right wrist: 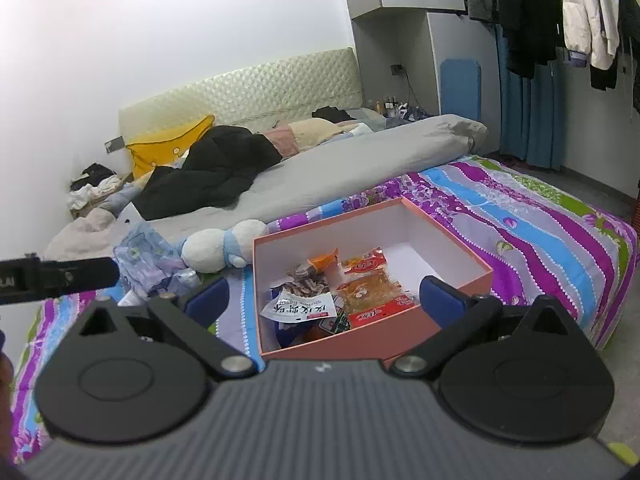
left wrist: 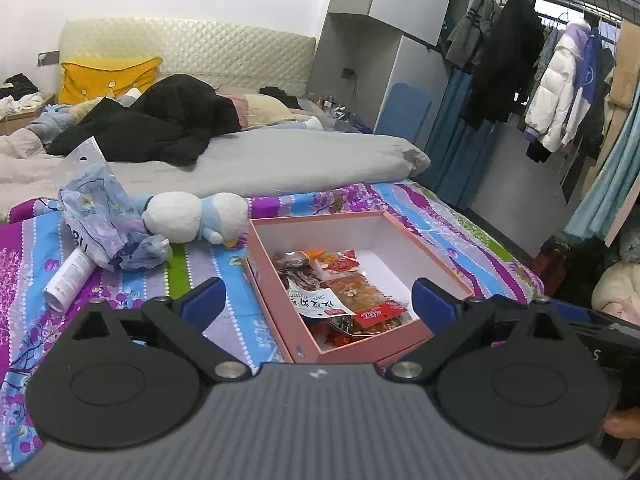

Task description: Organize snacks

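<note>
Pink box of snacks on the striped bed, both grippers wide open over it.

On the left side of the bed [left wrist: 132, 280], a white tube [left wrist: 68, 280] lies by a crumpled blue bag [left wrist: 100, 216], with a plush toy [left wrist: 196, 216] just beside the box's far left corner. The pink box [left wrist: 280, 316] sits near the foot edge of the bed; snack packets [left wrist: 340, 292] fill its near half, and the far half is bare. The left gripper [left wrist: 320, 300] and right gripper [right wrist: 324, 300] each hold nothing, blue fingers [right wrist: 208, 300] spread about as wide as the box. Right of the box the bedspread is clear to the bed's edge.
</note>
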The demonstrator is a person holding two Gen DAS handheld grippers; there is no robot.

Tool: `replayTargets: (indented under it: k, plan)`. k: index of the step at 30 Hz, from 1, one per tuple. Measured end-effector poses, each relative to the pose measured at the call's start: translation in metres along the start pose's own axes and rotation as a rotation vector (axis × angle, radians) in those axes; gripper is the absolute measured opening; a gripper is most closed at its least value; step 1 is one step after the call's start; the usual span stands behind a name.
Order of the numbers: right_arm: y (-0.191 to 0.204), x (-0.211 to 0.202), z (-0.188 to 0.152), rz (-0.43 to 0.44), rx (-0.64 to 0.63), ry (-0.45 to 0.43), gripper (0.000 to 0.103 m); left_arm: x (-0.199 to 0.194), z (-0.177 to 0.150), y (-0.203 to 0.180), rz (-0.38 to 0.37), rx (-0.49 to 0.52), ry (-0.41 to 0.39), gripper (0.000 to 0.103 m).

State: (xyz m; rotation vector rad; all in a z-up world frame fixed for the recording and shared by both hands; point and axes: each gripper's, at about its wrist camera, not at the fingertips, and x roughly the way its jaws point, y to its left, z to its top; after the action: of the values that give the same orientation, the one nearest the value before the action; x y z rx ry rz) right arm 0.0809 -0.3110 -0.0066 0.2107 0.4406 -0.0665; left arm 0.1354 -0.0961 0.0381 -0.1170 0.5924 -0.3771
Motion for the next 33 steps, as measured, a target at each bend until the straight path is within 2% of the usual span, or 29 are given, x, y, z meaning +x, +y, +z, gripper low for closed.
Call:
replayTargets:
  k: [8, 14, 21, 33]
  plan:
    - [0.0018, -0.0013, 0.0016, 0.009, -0.007, 0.004, 0.103, 0.0064, 0.0062, -0.0018, 0.025, 0.031, 0.024, 0.103]
    - [0.0024, -0.0023, 0.004, 0.013, -0.002, 0.005, 0.103, 0.0023, 0.0094, -0.0011, 0.04, 0.016, 0.013, 0.103]
    - [0.0011, -0.0035, 0.0033, 0.014, -0.004, 0.003, 0.103, 0.0033, 0.0106, 0.0015, 0.062, -0.003, 0.056, 0.103]
    - [0.0042, -0.0014, 0.0038, 0.014, -0.014, 0.011, 0.103, 0.0017, 0.0105, -0.0051, 0.072, 0.005, 0.046, 0.103]
